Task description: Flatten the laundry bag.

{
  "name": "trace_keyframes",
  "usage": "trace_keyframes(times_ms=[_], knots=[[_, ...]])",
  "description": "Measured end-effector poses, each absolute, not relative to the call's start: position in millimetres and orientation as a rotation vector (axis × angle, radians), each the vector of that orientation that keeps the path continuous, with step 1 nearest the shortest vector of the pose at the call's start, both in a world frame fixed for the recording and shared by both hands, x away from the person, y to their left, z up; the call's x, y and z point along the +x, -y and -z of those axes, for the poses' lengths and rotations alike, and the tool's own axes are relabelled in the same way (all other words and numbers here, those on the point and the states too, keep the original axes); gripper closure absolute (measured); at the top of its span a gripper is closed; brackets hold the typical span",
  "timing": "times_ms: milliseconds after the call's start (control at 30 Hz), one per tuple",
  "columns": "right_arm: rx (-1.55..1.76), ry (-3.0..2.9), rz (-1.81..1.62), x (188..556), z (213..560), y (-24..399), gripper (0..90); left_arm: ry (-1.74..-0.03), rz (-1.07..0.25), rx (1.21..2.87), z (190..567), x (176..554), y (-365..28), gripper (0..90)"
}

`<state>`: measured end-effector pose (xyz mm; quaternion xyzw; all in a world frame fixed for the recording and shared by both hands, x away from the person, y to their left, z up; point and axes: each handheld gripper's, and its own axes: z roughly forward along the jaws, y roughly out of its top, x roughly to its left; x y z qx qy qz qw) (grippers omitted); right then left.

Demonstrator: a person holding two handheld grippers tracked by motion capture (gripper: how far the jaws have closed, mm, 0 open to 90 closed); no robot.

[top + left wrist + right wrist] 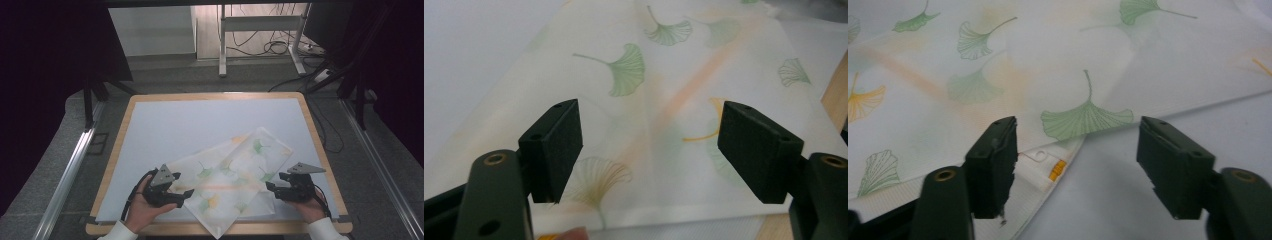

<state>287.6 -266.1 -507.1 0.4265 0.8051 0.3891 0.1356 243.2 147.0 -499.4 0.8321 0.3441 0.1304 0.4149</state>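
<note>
From the high view I get a table [165, 125] lit evenly from above, its pale top bright against surroundings that fall off to near black at both sides, with a glare patch on the floor beyond. The cloth [235, 175] looks washed out, its leaf print faint, and shadows under it are soft and thin. In both gripper views my picture is bright and low in contrast — the black jaws sit slightly soft up close, and the cloth blurs toward the far edge.
</note>
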Motion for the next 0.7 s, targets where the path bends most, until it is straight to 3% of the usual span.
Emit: trace_keyframes(times_ms=[400,500,700], knots=[[1.163,-2.363,-1.141,284,504,262,58.6,-0.812,-0.303,2.137,502,242,-125,23.6],[1.131,-2.378,-1.146,282,503,262,71.6,-0.784,-0.283,2.153,503,239,-117,22.8],[1.088,-2.427,-1.151,281,503,259,86.1,-0.730,-0.246,2.177,506,233,-99,19.0]])
